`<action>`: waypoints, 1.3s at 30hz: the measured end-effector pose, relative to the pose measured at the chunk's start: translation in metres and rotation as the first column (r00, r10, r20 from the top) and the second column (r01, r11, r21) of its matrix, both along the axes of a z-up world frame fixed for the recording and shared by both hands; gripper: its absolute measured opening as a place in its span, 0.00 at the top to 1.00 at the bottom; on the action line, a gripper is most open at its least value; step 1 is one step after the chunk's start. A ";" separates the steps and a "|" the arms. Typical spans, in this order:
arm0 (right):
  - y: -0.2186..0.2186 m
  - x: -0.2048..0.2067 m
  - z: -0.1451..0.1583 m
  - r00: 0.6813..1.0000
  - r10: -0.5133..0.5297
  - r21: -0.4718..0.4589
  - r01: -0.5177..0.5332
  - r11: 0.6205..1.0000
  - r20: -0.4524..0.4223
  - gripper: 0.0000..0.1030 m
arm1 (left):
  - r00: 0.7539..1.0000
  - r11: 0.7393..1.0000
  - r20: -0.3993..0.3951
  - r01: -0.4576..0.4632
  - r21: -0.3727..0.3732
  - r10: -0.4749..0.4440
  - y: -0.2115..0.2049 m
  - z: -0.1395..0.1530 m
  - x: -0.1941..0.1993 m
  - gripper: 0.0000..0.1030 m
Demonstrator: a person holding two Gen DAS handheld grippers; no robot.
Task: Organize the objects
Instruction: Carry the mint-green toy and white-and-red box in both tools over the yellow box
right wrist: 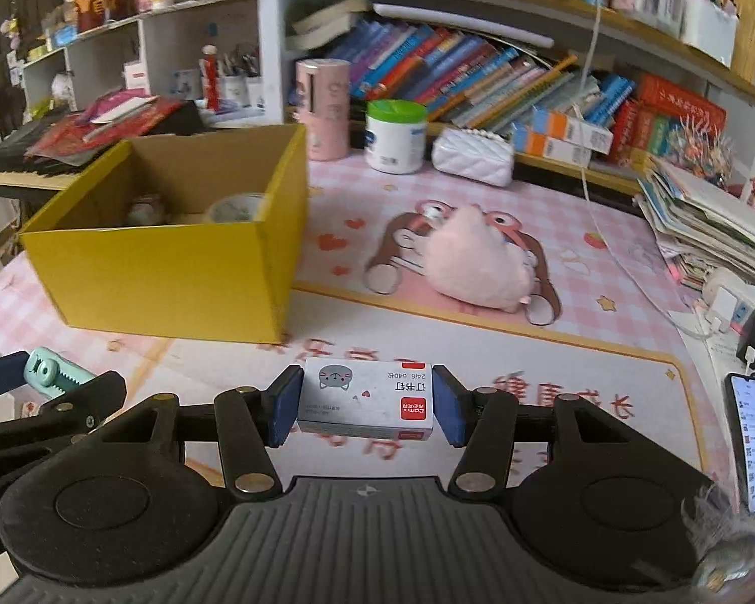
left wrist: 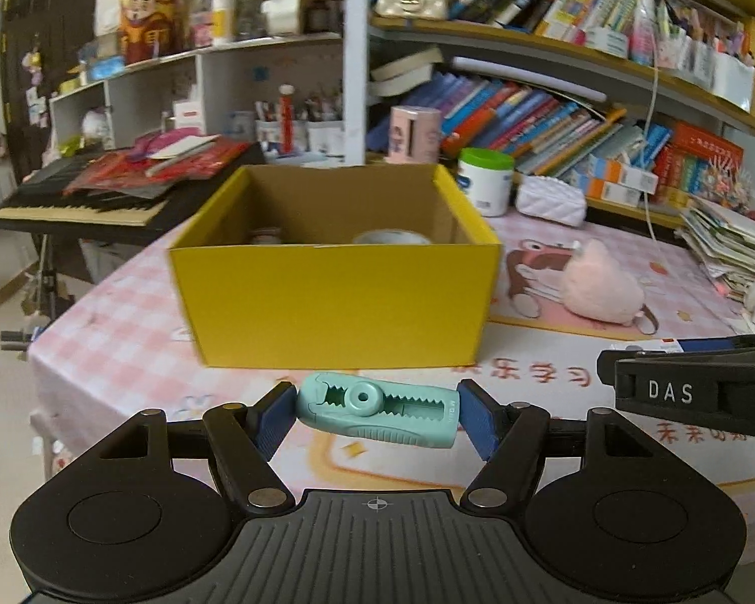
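the left gripper (left wrist: 377, 415) clamps a mint-green toothed clip (left wrist: 377, 410) endwise between its blue pads, held above the pink checked tablecloth (left wrist: 126, 332) just before the open yellow box (left wrist: 334, 302), which has a tape roll (left wrist: 390, 237) inside. to its right, the right gripper (right wrist: 366, 405) grips a small white staple box (right wrist: 366, 400). a pink plush toy (right wrist: 470, 261) lies further right.

My counter (right wrist: 604, 352) wears a pink checked cartoon cloth. On it sit a yellow box (right wrist: 166, 282), a pink plush (right wrist: 473, 272), a green-lidded tub (right wrist: 396, 138) and my phone (right wrist: 752, 448).
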State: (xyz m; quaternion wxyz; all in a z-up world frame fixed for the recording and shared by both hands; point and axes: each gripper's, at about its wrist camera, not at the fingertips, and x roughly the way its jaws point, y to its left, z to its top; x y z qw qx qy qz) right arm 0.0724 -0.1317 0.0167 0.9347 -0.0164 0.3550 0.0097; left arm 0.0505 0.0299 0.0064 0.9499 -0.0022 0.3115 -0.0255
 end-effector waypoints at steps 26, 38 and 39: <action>0.117 -0.052 -0.014 0.996 0.084 -0.004 -0.084 0.996 -0.028 0.50 | 0.999 0.999 0.013 -0.053 0.010 0.052 0.103 -0.002 -0.049 0.33; 0.125 -0.052 -0.010 0.993 0.112 -0.020 -0.113 0.993 -0.024 0.50 | 0.996 0.998 0.064 -0.064 0.004 0.064 0.107 0.007 -0.049 0.33; 0.124 -0.052 -0.009 0.993 0.113 -0.021 -0.113 0.993 -0.017 0.50 | 0.995 0.998 0.074 -0.065 0.004 0.064 0.106 0.009 -0.049 0.33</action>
